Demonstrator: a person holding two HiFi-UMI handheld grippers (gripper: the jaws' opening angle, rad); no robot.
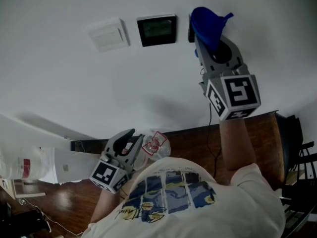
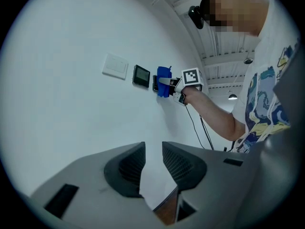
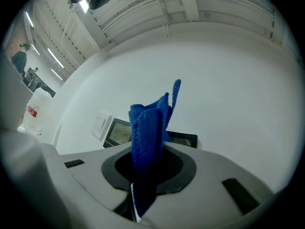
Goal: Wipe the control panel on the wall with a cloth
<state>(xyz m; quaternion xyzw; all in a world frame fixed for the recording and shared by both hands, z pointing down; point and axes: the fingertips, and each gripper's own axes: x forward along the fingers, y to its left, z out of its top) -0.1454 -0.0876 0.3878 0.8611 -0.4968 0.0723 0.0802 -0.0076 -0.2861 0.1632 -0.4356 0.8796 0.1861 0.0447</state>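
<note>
Three plates on the wall (image 1: pixel 59 83): white switch (image 1: pixel 108 34), dark screen panel (image 1: pixel 157 30), and a second dark panel (image 3: pixel 185 139) just right of the screen. Right gripper (image 1: pixel 210 42) is up at that second panel, fingers clamped on a folded blue cloth (image 1: pixel 207 20). In the head view the cloth covers most of that panel; can't tell if it actually touches. Left gripper (image 1: pixel 130 135) hangs low by the person's shirt (image 1: pixel 188 202), well apart from the plates. Its fingers are at a narrow gap, holding nothing.
</note>
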